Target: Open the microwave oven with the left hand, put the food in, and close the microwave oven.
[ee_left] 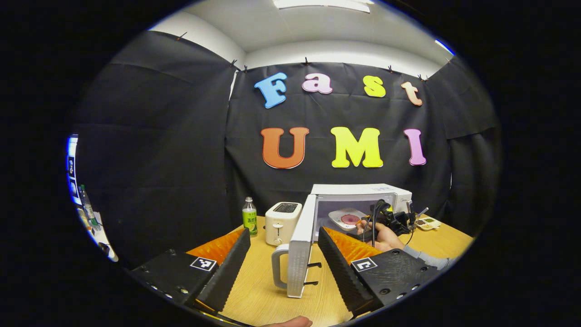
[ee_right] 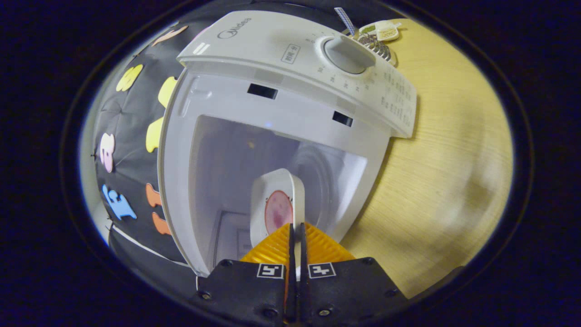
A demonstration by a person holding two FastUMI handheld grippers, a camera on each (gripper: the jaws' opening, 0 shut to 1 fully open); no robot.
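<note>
Left gripper view: green bottle (ee_left: 249, 216), white toaster (ee_left: 282, 222), then microwave door (ee_left: 302, 245) swung open at centre. Left gripper (ee_left: 283, 259) spread wide, holding nothing. Right gripper (ee_right: 296, 236) pinches the plate of food (ee_right: 277, 209) inside the microwave (ee_right: 290, 77) cavity, lower centre.

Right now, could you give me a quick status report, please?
Left gripper open, off the door. Right gripper shut on plate, entering microwave. Nothing blocking.

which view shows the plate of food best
The right gripper view: the plate sits close, edge-on, pinched in the right claw at the microwave opening. The left gripper view shows it small and far off.
</note>
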